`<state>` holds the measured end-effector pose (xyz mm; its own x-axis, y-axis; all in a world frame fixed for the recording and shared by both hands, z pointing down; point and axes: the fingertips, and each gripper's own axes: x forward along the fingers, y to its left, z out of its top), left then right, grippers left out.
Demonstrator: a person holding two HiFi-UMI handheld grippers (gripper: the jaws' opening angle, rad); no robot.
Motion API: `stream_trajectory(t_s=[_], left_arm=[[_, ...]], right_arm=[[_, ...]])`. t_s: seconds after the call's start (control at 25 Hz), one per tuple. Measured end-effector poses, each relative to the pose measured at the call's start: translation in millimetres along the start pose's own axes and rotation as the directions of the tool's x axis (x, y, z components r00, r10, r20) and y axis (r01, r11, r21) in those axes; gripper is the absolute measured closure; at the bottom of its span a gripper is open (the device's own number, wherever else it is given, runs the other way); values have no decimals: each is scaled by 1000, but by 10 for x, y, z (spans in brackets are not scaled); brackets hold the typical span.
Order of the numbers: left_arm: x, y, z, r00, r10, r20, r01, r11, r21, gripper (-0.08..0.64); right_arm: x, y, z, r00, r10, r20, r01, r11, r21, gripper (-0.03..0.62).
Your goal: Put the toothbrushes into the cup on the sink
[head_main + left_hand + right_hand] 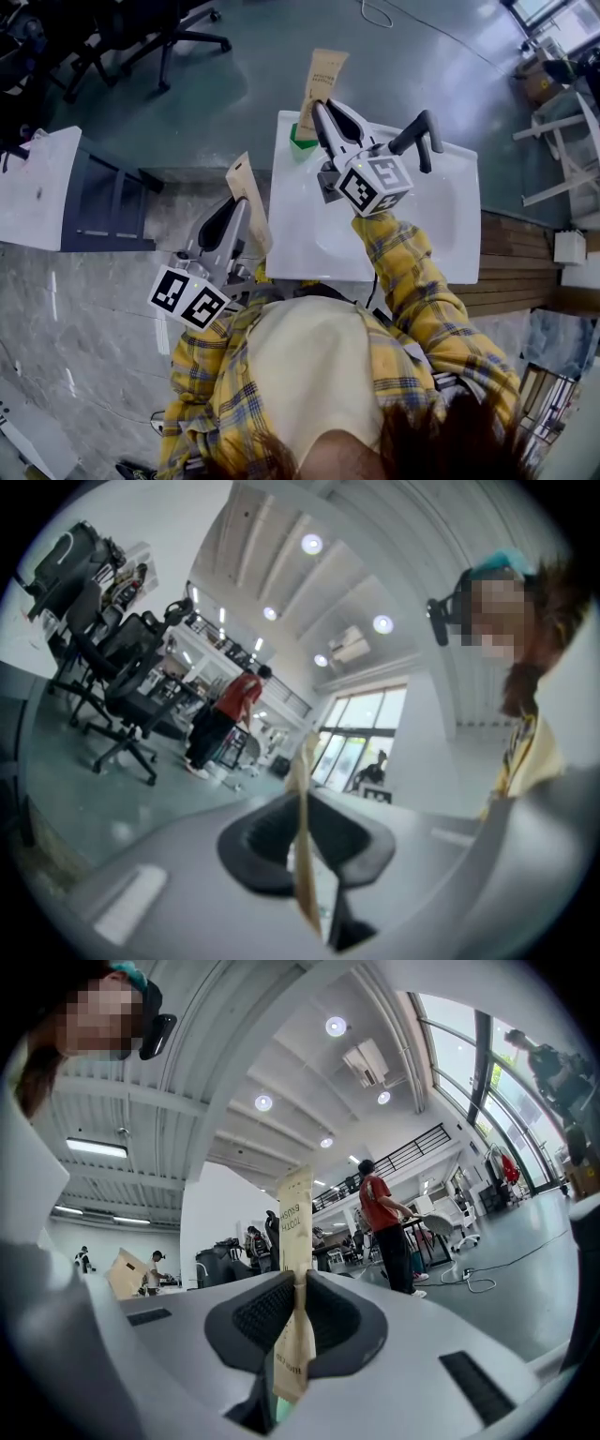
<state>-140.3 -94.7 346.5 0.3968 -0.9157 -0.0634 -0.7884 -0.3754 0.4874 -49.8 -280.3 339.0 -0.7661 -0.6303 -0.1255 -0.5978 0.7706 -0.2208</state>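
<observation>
Toothbrushes in paper, one per tool

Brushes themselves are hidden inside two tan paper packets. Left tool (232, 208) is clamped on one toothbrush packet (247, 192), held just off the left edge of the white sink (441, 216). Right tool (322, 109) is clamped on the second packet (324, 75), above the sink's far left corner. Only a small part of one green cup (302, 139) shows there, beside this tool.
</observation>
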Motion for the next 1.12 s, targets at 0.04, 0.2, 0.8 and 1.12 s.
stream_trajectory(t_s=[0.04,0.2,0.8,1.12], left_arm=[[-3,2,-2,1000,2,0,-2,1000,0,529],[-16,7,-13,1000,4,1,-4,1000,-1,529],[-41,26,-34,1000,7,-4,-7,1000,-3,529],[-20,12,-45,1000,-3,-9,3,1000,-4,529]], right_arm=[[10,-7,-26,1000,-1,-2,1,1000,-2,549],[47,-61,-105,1000,-7,-3,7,1000,3,549],[82,-24,-485,992,14,-123,-24,997,-77,548],[34,1,-550,984,10,-178,-33,991,-126,548]])
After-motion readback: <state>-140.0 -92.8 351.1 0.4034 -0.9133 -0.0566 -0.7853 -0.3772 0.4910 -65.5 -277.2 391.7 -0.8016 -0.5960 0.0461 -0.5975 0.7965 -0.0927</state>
